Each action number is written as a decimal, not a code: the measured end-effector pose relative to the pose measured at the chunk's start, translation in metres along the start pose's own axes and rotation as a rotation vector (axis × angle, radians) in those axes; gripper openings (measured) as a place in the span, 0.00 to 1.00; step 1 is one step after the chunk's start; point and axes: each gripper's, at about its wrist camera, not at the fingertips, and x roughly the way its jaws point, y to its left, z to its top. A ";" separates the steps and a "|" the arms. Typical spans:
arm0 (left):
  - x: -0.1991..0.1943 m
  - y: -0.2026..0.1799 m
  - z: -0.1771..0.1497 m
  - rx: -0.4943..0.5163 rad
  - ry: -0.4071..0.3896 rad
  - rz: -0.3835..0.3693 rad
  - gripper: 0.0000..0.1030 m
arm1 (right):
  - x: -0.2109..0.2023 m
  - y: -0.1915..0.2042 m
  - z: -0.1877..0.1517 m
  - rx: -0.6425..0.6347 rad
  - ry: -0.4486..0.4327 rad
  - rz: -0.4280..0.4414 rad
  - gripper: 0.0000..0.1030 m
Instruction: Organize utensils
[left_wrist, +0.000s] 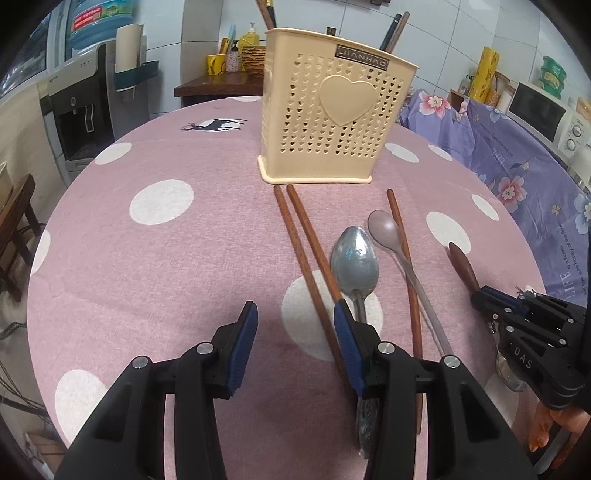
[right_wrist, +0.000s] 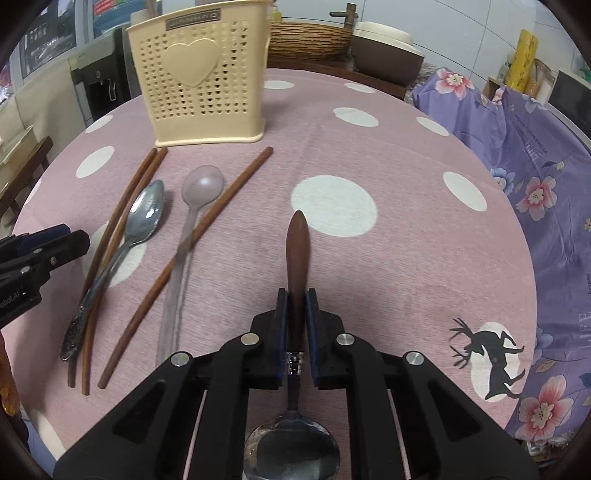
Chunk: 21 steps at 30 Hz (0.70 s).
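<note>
A cream perforated utensil holder (left_wrist: 332, 110) (right_wrist: 207, 74) stands at the far side of the pink dotted table (left_wrist: 166, 258). In front of it lie a pair of brown chopsticks (left_wrist: 303, 240) (right_wrist: 122, 206), a single chopstick (left_wrist: 404, 258) (right_wrist: 207, 225), a metal spoon (left_wrist: 354, 258) (right_wrist: 146, 214) and a pale plastic spoon (left_wrist: 384, 225) (right_wrist: 203, 184). My right gripper (right_wrist: 296, 295) (left_wrist: 480, 295) is shut on the wooden handle of a steel spoon (right_wrist: 298, 243) (left_wrist: 463, 266), whose bowl sits under the gripper body. My left gripper (left_wrist: 294, 308) (right_wrist: 44, 251) is open over the near ends of the chopsticks, with nothing between its pads.
A purple flowered cloth (left_wrist: 517, 166) (right_wrist: 535, 166) covers furniture to the right of the table. A water dispenser (left_wrist: 81, 110) stands at the far left, a microwave (left_wrist: 543, 110) at the far right. A wooden shelf with bottles (left_wrist: 229, 74) sits behind the holder.
</note>
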 end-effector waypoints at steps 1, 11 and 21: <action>0.002 -0.003 0.001 0.009 0.004 0.005 0.41 | 0.000 -0.002 0.000 0.008 -0.002 0.006 0.10; 0.017 -0.016 0.003 0.071 0.034 0.099 0.33 | 0.001 -0.005 -0.001 0.037 -0.011 0.024 0.10; 0.014 0.002 0.002 0.076 0.038 0.133 0.08 | 0.001 -0.007 -0.002 0.036 -0.015 0.024 0.10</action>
